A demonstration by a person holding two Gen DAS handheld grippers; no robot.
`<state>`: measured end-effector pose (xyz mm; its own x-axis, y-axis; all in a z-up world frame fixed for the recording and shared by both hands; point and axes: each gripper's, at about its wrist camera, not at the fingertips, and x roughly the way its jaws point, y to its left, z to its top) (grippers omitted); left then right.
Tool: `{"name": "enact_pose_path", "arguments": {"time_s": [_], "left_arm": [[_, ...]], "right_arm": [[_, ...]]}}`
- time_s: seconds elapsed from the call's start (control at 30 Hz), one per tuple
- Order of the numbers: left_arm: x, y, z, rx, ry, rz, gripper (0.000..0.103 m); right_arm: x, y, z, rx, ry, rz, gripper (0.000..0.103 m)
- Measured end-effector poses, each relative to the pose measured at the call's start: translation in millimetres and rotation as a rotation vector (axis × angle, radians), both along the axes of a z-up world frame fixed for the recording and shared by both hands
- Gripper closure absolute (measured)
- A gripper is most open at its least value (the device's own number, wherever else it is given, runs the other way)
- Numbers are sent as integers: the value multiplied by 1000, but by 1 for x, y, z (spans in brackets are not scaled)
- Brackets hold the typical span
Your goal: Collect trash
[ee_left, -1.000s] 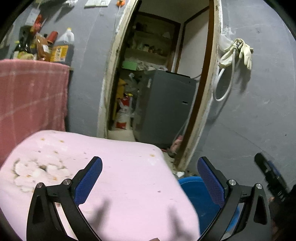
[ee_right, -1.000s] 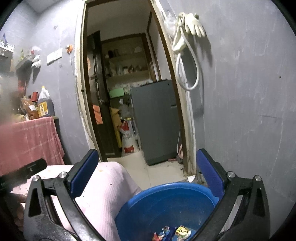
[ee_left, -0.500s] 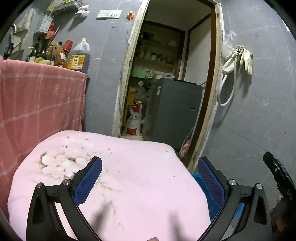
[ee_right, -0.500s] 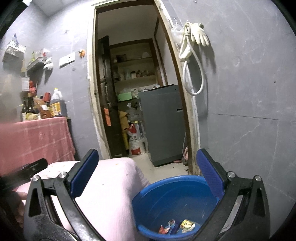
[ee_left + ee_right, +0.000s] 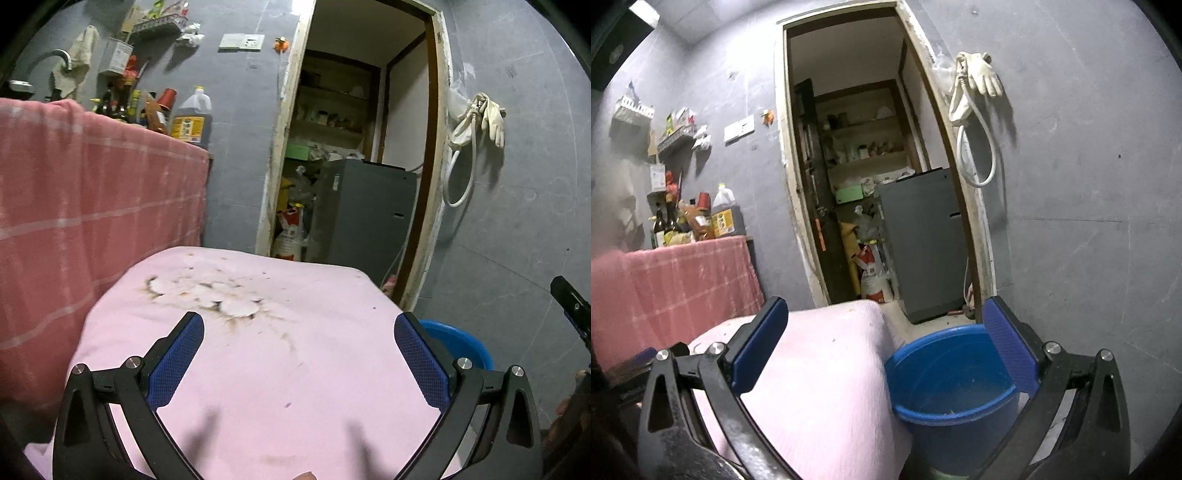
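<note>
Both your grippers, left (image 5: 298,354) and right (image 5: 884,341), have jaws spread wide and empty. The blue bucket (image 5: 955,376) stands on the floor by the pink cushion's (image 5: 280,354) right corner. No trash shows on the cushion, so collecting looks nearly done.
</note>
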<state>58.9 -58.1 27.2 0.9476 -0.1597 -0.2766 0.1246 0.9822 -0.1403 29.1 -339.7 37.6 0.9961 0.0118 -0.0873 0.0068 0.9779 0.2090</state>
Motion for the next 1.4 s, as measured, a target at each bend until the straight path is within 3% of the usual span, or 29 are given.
{"name": "enact_pose_path", "arguments": {"time_s": [0.57,1.1,1.4], "left_arm": [[-56,32,-15,34,10,27,2],[-69,45,-37,89,-7,83,2],[-71,47,-46,63,-13,65,2]], "right_arm": [[-37,61,-36,-35,137,148,0],[-46,78,-53,-85,142,114,0],[-42,77,-56,-88,157,90,0]]}}
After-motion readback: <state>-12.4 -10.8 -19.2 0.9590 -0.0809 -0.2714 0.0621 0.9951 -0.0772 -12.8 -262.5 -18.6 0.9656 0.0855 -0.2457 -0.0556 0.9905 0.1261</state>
